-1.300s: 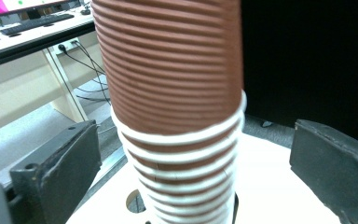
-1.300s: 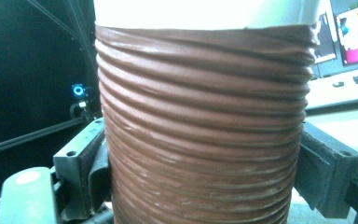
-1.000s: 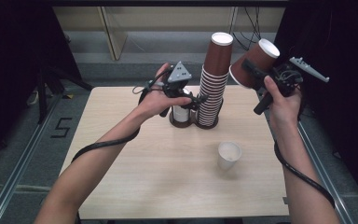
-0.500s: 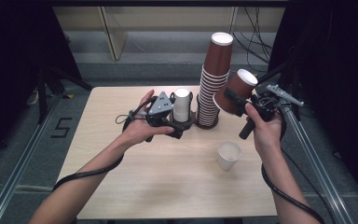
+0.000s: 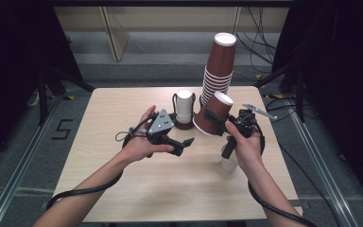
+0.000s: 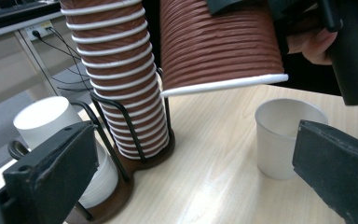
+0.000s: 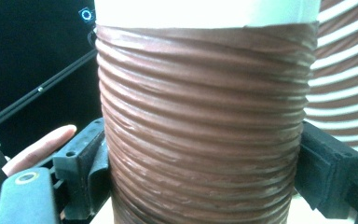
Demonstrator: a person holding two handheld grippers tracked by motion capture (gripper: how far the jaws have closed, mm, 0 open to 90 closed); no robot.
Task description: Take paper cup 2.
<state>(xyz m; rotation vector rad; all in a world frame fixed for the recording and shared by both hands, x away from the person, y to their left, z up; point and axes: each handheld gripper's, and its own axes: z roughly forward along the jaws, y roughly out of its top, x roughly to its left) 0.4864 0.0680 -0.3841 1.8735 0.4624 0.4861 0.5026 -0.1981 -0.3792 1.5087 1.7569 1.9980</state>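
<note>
Brown cup (image 5: 213,113): ribbed paper, white inside, which we see tilted in the air above the tabletop (image 5: 123,189), its open mouth turned down and towards the left tongs.
Its grip: we see the right tongs (image 5: 217,117) clamped on its ribbed wall, one jaw on each side in the right gripper view.
Its neighbours: it hangs just in front of the stack (image 5: 219,66) and above the white cup (image 6: 286,135); in the left gripper view its white rim sits higher than that cup's mouth and apart from it.
White cup: upright on the tabletop, mouth up, near the person's right hand (image 5: 244,146).
Stack: brown cups nested upside down in a black wire holder (image 6: 123,126), rising tall at the far side of the tabletop.
White stack (image 5: 185,106): a shorter pile in the holder's other bay, left of the brown one.
Left tongs (image 5: 182,144): we see the jaws spread wide with nothing between them, low over the tabletop, pointing at the white cup.
Tabletop: pale wood grain.
</note>
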